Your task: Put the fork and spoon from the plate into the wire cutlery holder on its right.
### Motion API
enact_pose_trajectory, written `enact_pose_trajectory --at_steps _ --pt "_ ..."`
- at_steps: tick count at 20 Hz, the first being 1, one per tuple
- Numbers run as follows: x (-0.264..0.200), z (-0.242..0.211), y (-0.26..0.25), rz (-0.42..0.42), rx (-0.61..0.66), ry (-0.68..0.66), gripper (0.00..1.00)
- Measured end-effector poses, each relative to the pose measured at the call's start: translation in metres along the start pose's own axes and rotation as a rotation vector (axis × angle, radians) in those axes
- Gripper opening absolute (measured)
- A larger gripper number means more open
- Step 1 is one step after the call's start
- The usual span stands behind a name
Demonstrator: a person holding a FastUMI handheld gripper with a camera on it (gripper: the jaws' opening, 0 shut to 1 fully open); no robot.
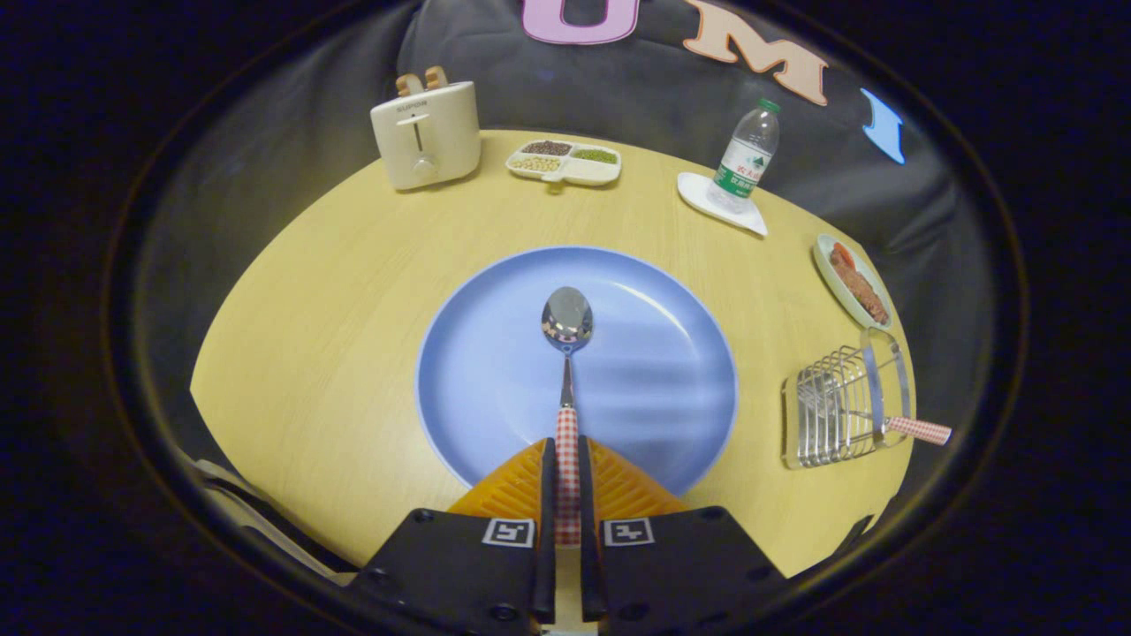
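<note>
**Spoon Clamped by the Handle; Transfer to Holder Pending**

The gripper (566, 477) has its fingers drawn narrow, both pressing on the checked handle of the spoon (566, 353). The spoon points straight ahead, its bowl over the centre of the blue plate (495, 353). Whether the bowl rests on the plate or is slightly raised cannot be told.

To the right of the plate, and apart from it, stands the wire cutlery holder (831, 415). A second checked handle (919, 430) projects from its right side; this is judged to be the fork, already deposited. The spoon is therefore the remaining item.

Risks from this position:
- The grip is at the handle's end, so the heavier bowl may pivot downward between the fingers during the swing to the right.
- A low carry may catch the bowl on the plate rim.
- The holder is light wire; a misaligned insertion may tip or push it, or strike the fork handle.

The surface is a pale wooden table (353, 291). On its far side, left to right, stand a toaster (426, 132), a divided dish (564, 162), a water bottle (747, 159) on a white coaster, and a small plate of food (853, 281). Black cloth encloses the booth.
</note>
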State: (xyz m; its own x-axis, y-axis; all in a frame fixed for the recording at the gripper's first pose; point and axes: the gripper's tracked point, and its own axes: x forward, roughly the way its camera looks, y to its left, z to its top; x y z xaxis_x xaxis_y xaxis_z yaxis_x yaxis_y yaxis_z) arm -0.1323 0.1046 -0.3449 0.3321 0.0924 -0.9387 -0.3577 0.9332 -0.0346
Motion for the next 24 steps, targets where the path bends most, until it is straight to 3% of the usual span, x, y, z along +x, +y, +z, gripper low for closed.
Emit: enact_pose_trajectory --at_steps 7,15,24 --pt "-0.025 0.012 -0.033 0.032 -0.048 -0.014 0.13" --pt "-0.053 0.021 -0.045 0.136 -0.111 -0.003 0.10" --pt "-0.100 0.032 -0.106 0.170 -0.237 0.027 0.10"
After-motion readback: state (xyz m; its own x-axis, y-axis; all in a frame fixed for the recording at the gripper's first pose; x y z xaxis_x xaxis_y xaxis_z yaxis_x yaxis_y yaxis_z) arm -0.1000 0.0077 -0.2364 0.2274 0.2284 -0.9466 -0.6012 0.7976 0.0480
